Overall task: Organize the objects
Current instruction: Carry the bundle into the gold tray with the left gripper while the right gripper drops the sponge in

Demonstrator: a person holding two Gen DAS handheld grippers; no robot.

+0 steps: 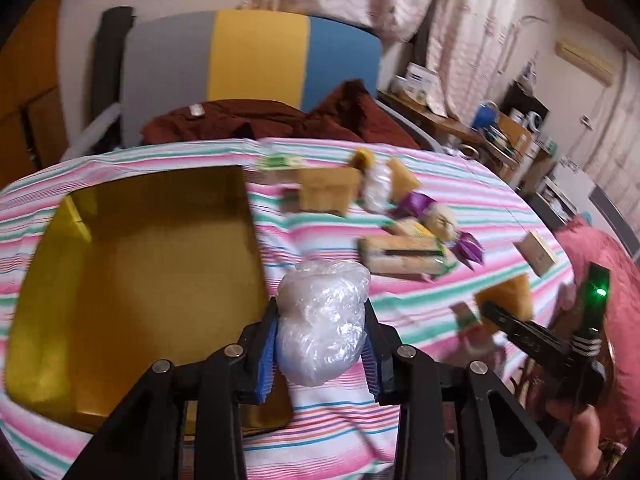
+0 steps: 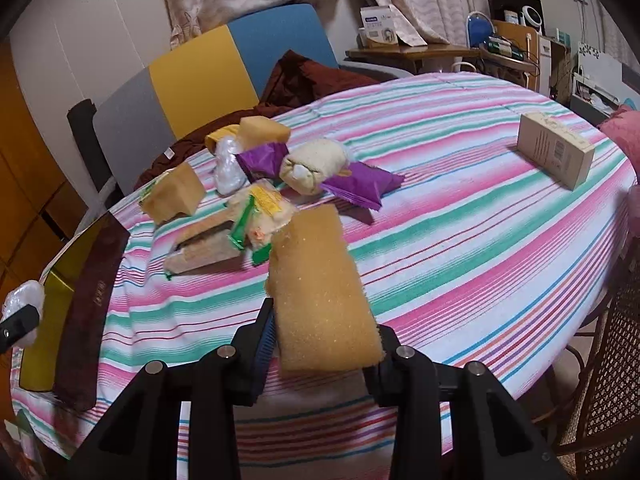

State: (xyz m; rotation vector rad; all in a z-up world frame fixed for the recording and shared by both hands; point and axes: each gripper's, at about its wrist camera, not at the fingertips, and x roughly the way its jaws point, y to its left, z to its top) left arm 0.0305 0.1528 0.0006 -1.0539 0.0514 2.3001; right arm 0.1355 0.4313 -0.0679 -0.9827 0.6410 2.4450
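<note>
My left gripper (image 1: pixel 320 320) is shut on a crumpled clear plastic bag (image 1: pixel 322 320), held above the striped cloth just right of an open yellow box (image 1: pixel 132 280). My right gripper (image 2: pixel 324 328) is shut on a yellow sponge (image 2: pixel 320 288), held above the table; it also shows in the left wrist view (image 1: pixel 508 296). A pile lies mid-table: purple wrappers (image 2: pixel 360 184), a rolled cream cloth (image 2: pixel 312 166), a packet with green wrapping (image 2: pixel 256 216), another sponge (image 2: pixel 262 130), a small brown box (image 2: pixel 176 192) and a second plastic bag (image 2: pixel 228 168).
A beige carton (image 2: pixel 556 152) stands at the table's right side. The box's dark brown lid (image 2: pixel 88 312) lies beside it. A grey, yellow and blue chair (image 1: pixel 248 60) with dark red cloth (image 1: pixel 256 120) stands behind the table. A cane chair (image 2: pixel 600 380) is at the right edge.
</note>
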